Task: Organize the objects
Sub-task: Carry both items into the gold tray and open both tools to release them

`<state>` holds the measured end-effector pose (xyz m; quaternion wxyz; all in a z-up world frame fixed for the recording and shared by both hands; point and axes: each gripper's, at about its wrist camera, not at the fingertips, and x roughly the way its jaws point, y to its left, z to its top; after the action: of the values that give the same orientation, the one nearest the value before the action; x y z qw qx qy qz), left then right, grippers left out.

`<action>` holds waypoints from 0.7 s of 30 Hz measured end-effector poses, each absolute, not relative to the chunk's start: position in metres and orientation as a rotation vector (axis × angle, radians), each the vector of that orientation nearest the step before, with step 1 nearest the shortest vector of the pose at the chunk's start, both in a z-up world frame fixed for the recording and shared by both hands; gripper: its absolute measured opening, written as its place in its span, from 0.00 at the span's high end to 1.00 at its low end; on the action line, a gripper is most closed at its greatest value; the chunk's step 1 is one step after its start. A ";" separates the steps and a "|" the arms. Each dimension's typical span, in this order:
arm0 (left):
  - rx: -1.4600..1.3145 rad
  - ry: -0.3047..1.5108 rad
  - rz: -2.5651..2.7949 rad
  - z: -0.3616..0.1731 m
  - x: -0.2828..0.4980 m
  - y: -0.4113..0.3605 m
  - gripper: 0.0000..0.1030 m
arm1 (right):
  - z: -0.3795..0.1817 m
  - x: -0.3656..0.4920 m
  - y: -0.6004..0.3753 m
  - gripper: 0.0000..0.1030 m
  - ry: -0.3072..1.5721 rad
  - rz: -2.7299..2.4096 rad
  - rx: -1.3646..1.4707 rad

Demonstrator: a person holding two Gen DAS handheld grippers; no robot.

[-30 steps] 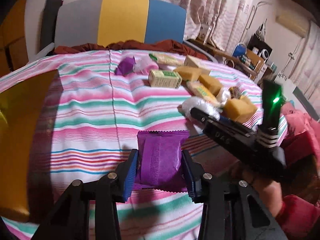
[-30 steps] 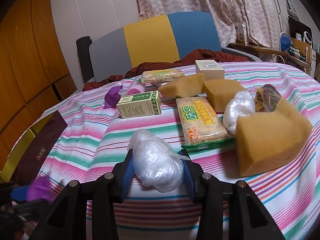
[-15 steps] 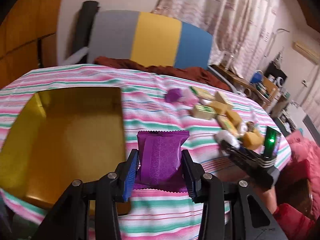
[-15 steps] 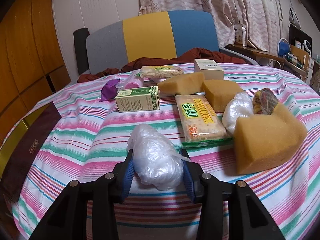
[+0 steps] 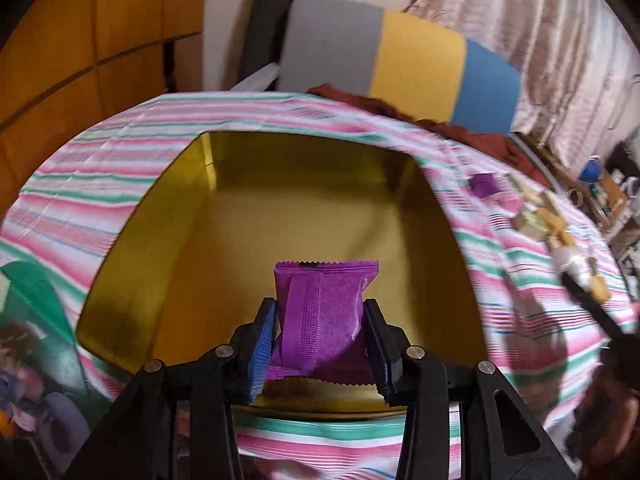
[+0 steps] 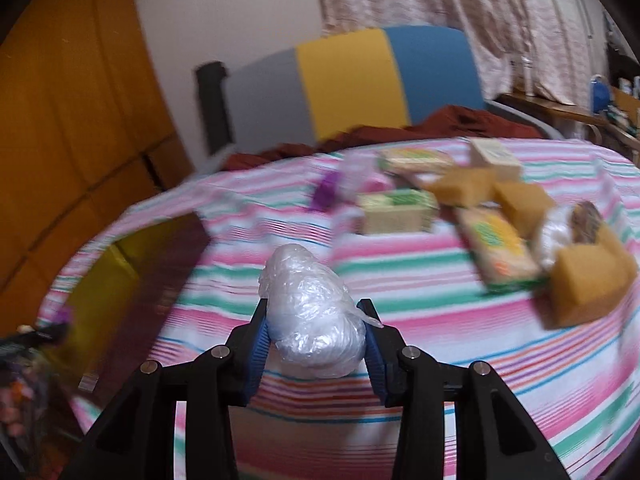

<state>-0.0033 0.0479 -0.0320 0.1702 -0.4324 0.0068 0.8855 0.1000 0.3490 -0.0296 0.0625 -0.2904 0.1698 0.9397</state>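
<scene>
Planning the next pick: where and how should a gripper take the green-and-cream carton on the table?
Grip the green-and-cream carton across its short width, descending from above. It lies flat, long side facing the camera, with bare tablecloth in front. Packets crowd its right and rear, so close the fingers front-to-back.

The views show two tools, left (image 5: 320, 336) and right (image 6: 316, 338), one purple packet (image 5: 322, 320), one plastic-wrapped bundle (image 6: 312, 312), one gold box (image 5: 256, 216), three yellow sponges (image 6: 592, 280), two small cartons (image 6: 396, 212) and two cracker packs (image 6: 500, 248).
</scene>
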 end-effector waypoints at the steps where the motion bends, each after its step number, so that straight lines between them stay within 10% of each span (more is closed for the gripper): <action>1: -1.247 0.021 2.525 -0.035 -0.007 0.044 0.58 | -0.023 0.100 0.339 0.59 0.513 2.875 -0.870; 13: -1.381 -0.036 2.624 -0.053 -0.031 0.012 0.54 | 0.004 0.069 0.234 0.59 0.546 3.160 -1.011; 21: -1.310 -0.281 2.700 -0.034 -0.028 -0.015 0.20 | -0.010 0.048 0.195 0.59 0.460 3.187 -1.160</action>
<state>-0.0278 -0.0153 -0.0341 0.0637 -0.4339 -0.0930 0.8939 0.0483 0.1945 -0.0097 -0.1402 -0.3356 0.1332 0.9219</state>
